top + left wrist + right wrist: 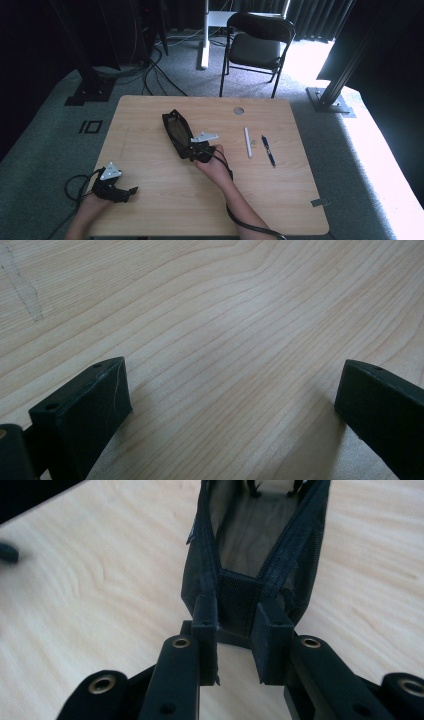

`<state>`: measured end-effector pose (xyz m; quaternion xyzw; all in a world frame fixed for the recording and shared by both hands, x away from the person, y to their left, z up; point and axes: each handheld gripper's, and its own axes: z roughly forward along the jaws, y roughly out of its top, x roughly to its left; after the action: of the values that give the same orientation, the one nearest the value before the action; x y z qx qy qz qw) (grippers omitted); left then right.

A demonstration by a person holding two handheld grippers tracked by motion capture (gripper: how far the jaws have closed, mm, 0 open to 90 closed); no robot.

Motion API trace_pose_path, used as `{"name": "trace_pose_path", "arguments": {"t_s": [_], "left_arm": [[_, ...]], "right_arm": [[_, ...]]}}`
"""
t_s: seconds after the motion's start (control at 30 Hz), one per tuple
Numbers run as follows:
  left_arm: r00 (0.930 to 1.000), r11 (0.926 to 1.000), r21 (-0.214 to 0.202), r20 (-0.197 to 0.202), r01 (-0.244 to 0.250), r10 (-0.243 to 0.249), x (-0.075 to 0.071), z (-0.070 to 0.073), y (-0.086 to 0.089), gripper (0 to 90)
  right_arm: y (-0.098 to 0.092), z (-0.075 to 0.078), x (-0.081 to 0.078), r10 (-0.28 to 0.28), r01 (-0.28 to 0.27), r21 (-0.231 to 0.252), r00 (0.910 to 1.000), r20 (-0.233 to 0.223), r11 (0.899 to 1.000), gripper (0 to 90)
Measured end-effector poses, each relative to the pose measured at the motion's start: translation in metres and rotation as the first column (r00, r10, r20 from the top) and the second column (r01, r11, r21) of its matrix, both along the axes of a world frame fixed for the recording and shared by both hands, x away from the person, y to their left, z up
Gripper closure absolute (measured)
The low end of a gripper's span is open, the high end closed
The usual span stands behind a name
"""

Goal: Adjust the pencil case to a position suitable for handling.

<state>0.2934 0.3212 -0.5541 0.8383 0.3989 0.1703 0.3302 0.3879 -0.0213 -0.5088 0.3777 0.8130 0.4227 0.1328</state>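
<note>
I have the right hand-held gripper (235, 645) clamped on the near end of the black mesh zip pouch (250, 555), its two pads pinching the fabric tab where the open zipper's two sides meet. I grip there because that end is the one firm point on a soft bag: holding it lets me steer the whole pouch without crushing its mouth, which gapes open ahead of the jaws and shows the pale lining. In the high view the pouch (177, 131) stretches straight out from the right hand-held gripper (196, 150), lying on the light wooden table (150, 200) and angled away from me.

The white cylindrical marker (248, 142) and the dark blue pen (268, 150) lie side by side on the table, off to the far side of my right hand-held gripper from the pouch, near but apart from it. I judge they sit there waiting to go into the open pouch, which is why its mouth is kept spread.

My left hand-held gripper (131, 191) rests low over bare wood well away from the pouch, jaws wide apart with nothing between them, free to pick up a pen.
</note>
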Motion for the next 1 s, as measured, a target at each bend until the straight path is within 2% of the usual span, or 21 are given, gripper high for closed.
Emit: {"name": "trace_pose_path", "arguments": {"t_s": [0.3, 0.47, 0.57, 0.73, 1.0], "left_arm": [[1.0, 1.0, 0.0, 0.0, 0.0, 0.0, 0.0, 0.0, 0.0, 1.6], [1.0, 1.0, 0.0, 0.0, 0.0, 0.0, 0.0, 0.0, 0.0, 1.6], [1.0, 1.0, 0.0, 0.0, 0.0, 0.0, 0.0, 0.0, 0.0, 1.6], [1.0, 1.0, 0.0, 0.0, 0.0, 0.0, 0.0, 0.0, 0.0, 1.6], [1.0, 1.0, 0.0, 0.0, 0.0, 0.0, 0.0, 0.0, 0.0, 1.6]], "right_arm": [[-0.033, 0.0, -0.018, -0.001, 0.001, 0.019, 0.9998, -0.018, 1.0, 74.6], [-0.05, 0.003, -0.025, 0.013, -0.013, 0.01, 0.9995, -0.028, 1.0, 74.5], [-0.061, 0.002, -0.027, 0.0, 0.001, 0.007, 0.9995, -0.032, 1.0, 74.5], [-0.077, 0.0, -0.036, 0.0, 0.002, 0.028, 0.9987, -0.05, 1.0, 74.6], [-0.101, 0.0, -0.059, 0.044, -0.042, 0.025, 0.9963, -0.074, 0.999, 74.6]]}}
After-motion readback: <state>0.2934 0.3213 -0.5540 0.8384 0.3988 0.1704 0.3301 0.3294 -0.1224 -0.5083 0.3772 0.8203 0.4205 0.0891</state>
